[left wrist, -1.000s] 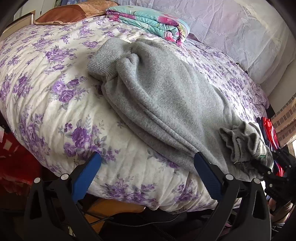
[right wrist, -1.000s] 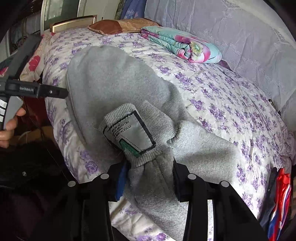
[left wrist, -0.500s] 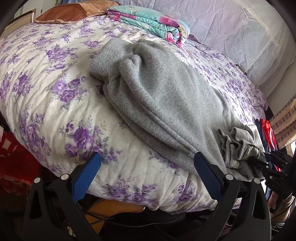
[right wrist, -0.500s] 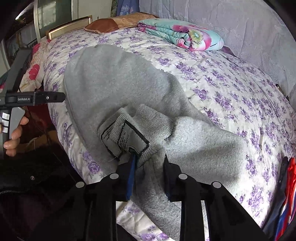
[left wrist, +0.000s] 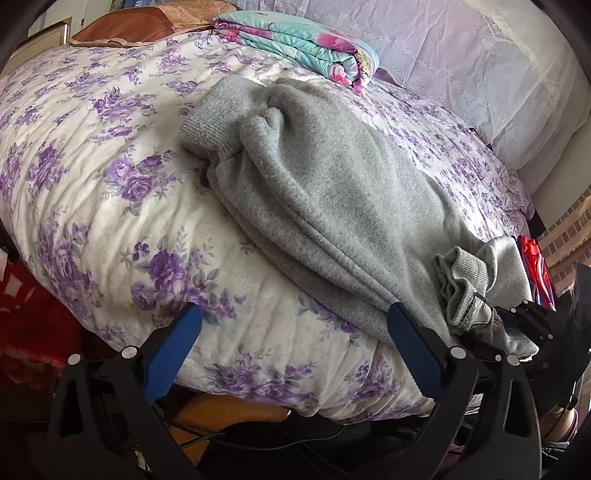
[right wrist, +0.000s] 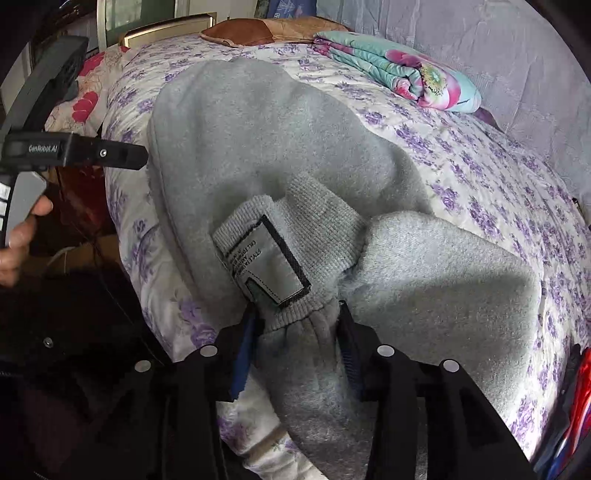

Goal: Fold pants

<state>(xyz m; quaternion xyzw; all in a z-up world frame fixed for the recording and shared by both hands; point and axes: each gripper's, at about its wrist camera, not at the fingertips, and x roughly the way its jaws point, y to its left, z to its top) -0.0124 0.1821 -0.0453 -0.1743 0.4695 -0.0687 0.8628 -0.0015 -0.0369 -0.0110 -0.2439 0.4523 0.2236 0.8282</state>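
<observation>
1. The grey pants [left wrist: 332,192] are lying folded lengthwise on the bed [left wrist: 92,192], which is wearing a purple-flowered cover, with the ribbed cuffs pointing toward the folded blanket [left wrist: 299,40].
2. The right gripper [right wrist: 295,325] is pinching the bunched waistband [right wrist: 295,236] at the near edge of the bed, its blue pads pressing the cloth from both sides.
3. A sewn-in label [right wrist: 269,266] is showing just above the pinch.
4. The left gripper [left wrist: 291,332] is hovering with its fingers spread wide and holding nothing, beside the pants' long edge.
5. A brown pillow [left wrist: 147,22] is sitting at the far end.
</observation>
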